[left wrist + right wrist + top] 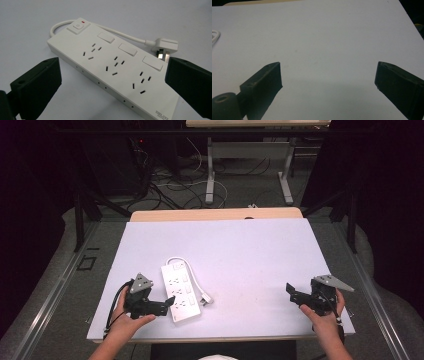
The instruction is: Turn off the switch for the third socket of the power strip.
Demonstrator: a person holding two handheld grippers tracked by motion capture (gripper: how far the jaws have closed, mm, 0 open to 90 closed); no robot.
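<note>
A white power strip (179,291) lies on the white table top (240,255) at the near left, its short cable looping round to a white plug (205,298). In the left gripper view the power strip (112,65) shows three socket sets, three rocker switches and a main button with a red light, and the plug (165,47) rests beyond it. My left gripper (169,304) is open just left of the strip's near end, jaws spread wide. At the near right my right gripper (291,290) is open over bare table, with nothing between its fingers (265,80).
The white cable's loop (215,37) peeks in at the left edge of the right gripper view. Beyond the table's far wooden edge (215,214) the floor holds cables and the metal legs of another table (210,175). Dark frame posts flank both sides.
</note>
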